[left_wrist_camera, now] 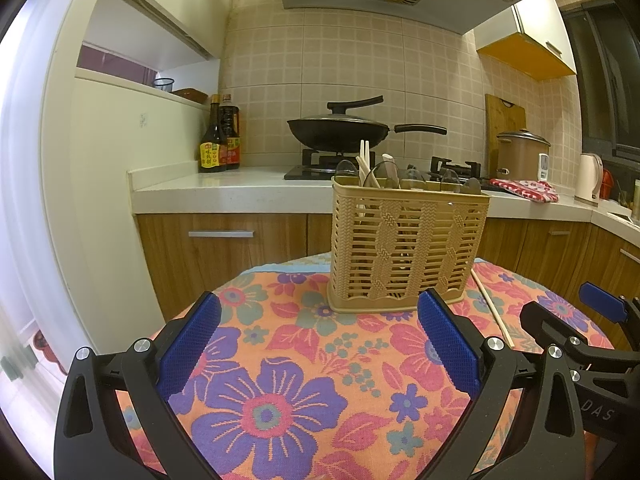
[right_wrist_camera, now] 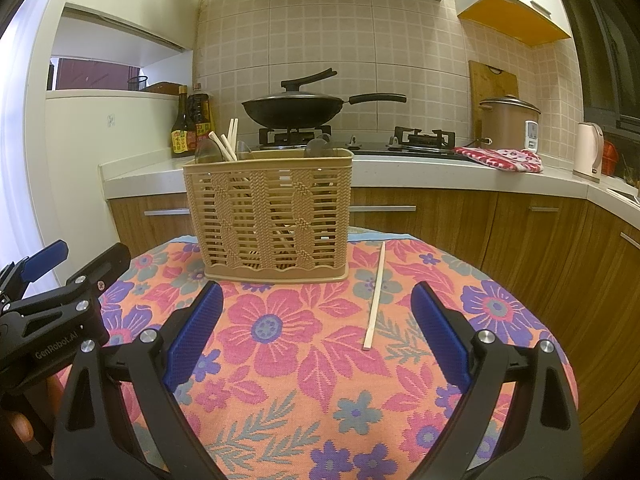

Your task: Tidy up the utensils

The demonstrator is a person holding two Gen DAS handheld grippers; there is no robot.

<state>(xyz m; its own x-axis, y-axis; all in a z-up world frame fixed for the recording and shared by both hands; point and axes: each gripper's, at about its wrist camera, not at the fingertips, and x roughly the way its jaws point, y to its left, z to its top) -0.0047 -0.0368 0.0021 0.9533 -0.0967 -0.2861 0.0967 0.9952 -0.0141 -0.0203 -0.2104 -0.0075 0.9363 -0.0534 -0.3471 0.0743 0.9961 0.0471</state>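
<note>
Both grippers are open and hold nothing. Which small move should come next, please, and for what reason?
Probably the right gripper should move forward and slightly right, down over the single pale wooden chopstick. It lies flat on the floral tablecloth, right of the tan woven plastic utensil basket, apart from it, and is the only utensil outside. The left gripper is farther from it.

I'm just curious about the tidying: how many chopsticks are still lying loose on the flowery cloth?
1. A single chopstick lies flat on the cloth to the right of the beige basket, apart from it. Others already stand inside the basket, and the basket could hide more behind it.
</note>
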